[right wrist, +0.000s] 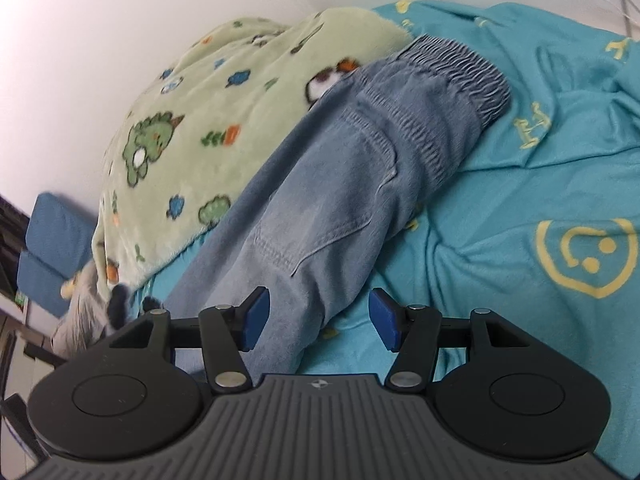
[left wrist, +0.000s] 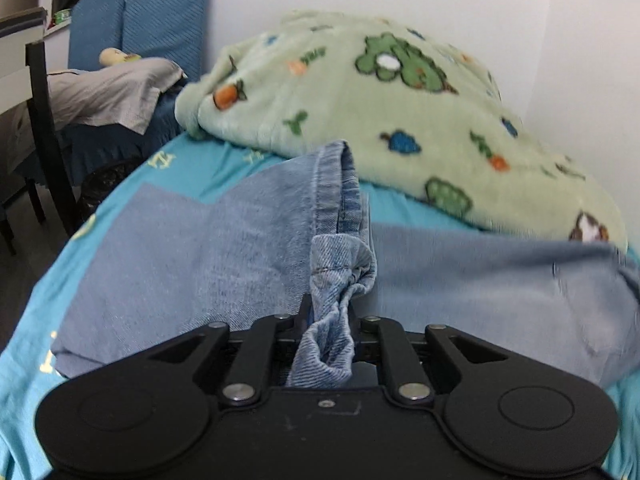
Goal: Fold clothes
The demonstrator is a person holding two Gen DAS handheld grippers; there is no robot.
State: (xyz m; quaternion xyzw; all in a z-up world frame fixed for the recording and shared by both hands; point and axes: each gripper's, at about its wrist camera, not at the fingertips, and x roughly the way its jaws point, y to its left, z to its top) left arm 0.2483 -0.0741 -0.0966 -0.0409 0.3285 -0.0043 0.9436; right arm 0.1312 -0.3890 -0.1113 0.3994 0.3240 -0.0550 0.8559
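Up front, the left gripper (left wrist: 330,316) pinches the jeans (left wrist: 224,248) hem (bunched); the right gripper (right wrist: 319,318) is spread above the bedsheet (right wrist: 540,184).

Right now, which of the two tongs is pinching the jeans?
The left tongs: they are shut on a bunched hem of the jeans. The right tongs stand wide open, blue pads apart, only hovering over the jeans.

Jeans (right wrist: 320,184): faded, matt denim. Blanket (left wrist: 360,92): fluffy fleece. Bedsheet (right wrist: 520,200): smooth cotton-like cloth. Left gripper (left wrist: 330,312): matt black plastic.
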